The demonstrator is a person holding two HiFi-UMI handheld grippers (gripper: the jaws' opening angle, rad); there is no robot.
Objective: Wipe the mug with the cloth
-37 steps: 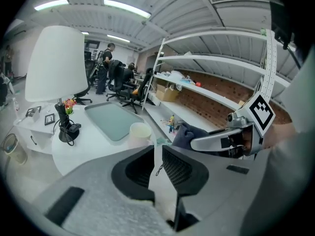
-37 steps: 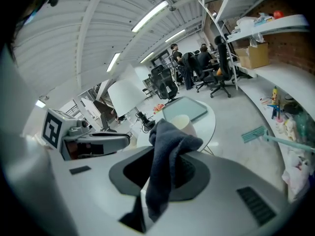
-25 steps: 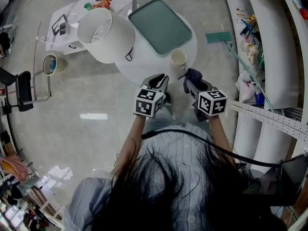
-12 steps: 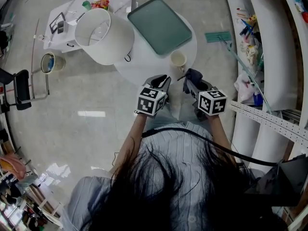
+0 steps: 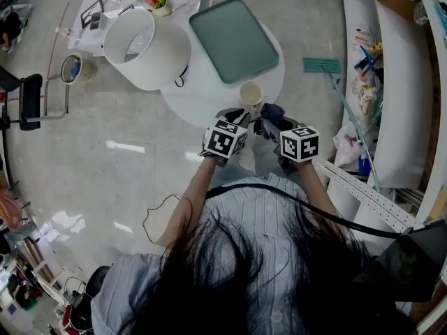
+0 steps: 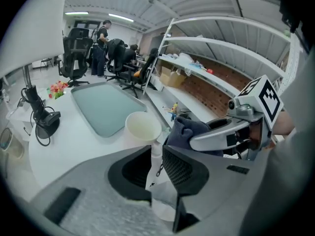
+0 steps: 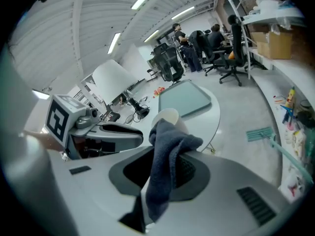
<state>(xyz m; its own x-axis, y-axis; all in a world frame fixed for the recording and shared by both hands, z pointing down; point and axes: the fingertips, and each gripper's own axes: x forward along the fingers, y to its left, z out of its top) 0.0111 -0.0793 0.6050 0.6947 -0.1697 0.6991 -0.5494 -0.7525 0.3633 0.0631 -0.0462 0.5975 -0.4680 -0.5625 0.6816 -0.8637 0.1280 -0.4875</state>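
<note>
Cloth of dark blue-grey towelling (image 7: 170, 140) sits clamped in the right gripper (image 7: 166, 157). The jaws are pinched on it, its bunched top sticks up above the tips and a loose end hangs down between them. Over on the left gripper (image 6: 156, 152), the two dark jaws are drawn almost together. Only a thin slit shows between them, and there is nothing in it.

And the cream-coloured mug (image 5: 251, 93)? It stands upright on the round white table (image 5: 202, 93), open mouth up, close to the table edge nearest the person and just off the near corner of the teal-green rectangular tray (image 5: 234, 39). Nothing grips it.

From the head view, both grippers point in at the mug from the person's side, left one low and to its left, right one to its right, with the cloth's tip near the mug's side. The left gripper view has the cloth just beside the mug on the right. The right gripper view puts the cloth straight in front of the mug's rim, covering part of it. Whether cloth and mug actually touch, no view settles.

Further back on the table, a large white drum lampshade (image 5: 148, 49) stands to the tray's left, well apart from the mug.
</note>
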